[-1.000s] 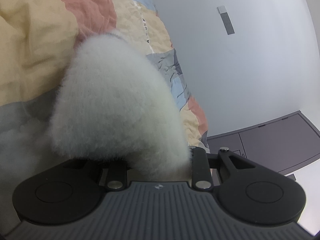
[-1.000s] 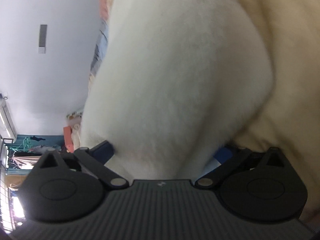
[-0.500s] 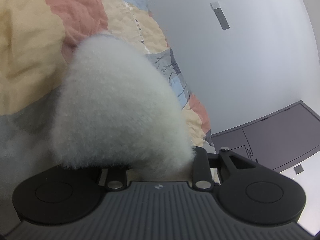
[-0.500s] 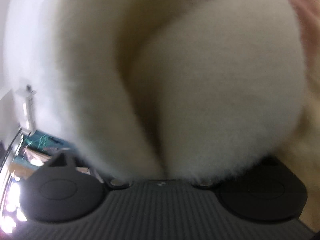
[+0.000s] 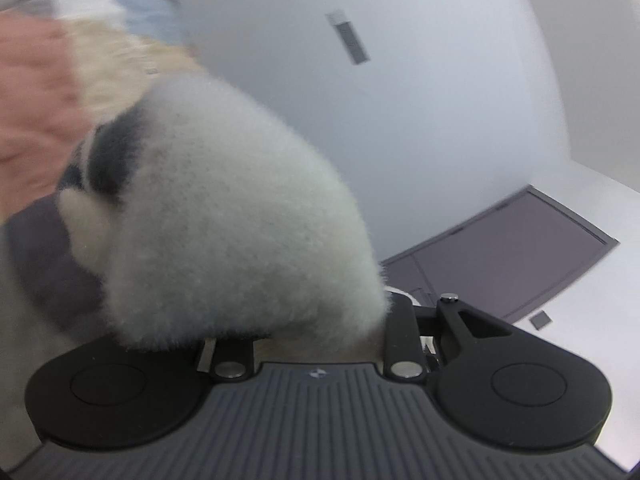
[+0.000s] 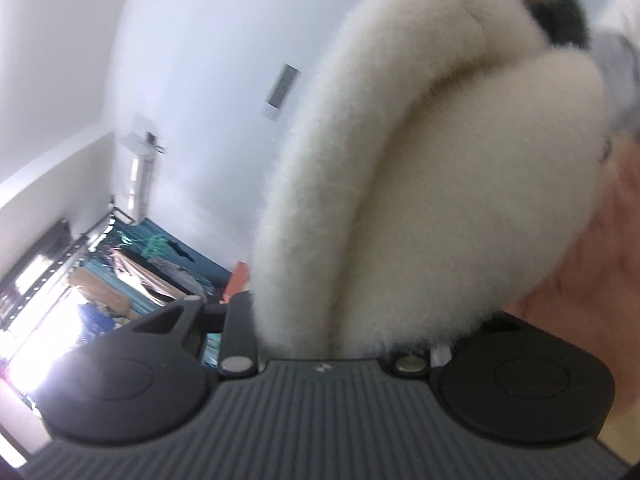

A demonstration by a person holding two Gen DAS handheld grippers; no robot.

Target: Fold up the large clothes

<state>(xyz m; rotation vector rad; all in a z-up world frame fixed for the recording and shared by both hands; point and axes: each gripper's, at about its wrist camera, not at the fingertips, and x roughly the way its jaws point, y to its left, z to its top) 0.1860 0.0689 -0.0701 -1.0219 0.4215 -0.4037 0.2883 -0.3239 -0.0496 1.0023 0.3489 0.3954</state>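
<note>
Two grippers are both clamping the same fluffy white garment. Your left gripper (image 5: 316, 332) is pinching a thick bunch of the garment (image 5: 240, 220), and the pile is hiding the fingertips, so only the black linkages beside the bunch are showing. The fleece is bulging up and to the left from the jaws, with a dark patch (image 5: 116, 156) showing on its far left side. Behind it, a blurred patchwork quilt (image 5: 44, 96) in pink, cream and pale blue is filling the upper left, and a plain pale wall (image 5: 420, 120) with a dark cabinet (image 5: 512, 252) is filling the right.

Your right gripper (image 6: 332, 344) is squeezing a doubled fold of the garment (image 6: 420, 200), two plump layers rising side by side from the jaws toward the upper right. A dark patch (image 6: 560, 16) is sitting at the fold's far top. Pink quilt (image 6: 592, 264) is lying just right of the fleece. On the left, a wall (image 6: 200, 80) and a cluttered, brightly lit rack of clothes (image 6: 132, 272) are showing, well apart from the garment.
</note>
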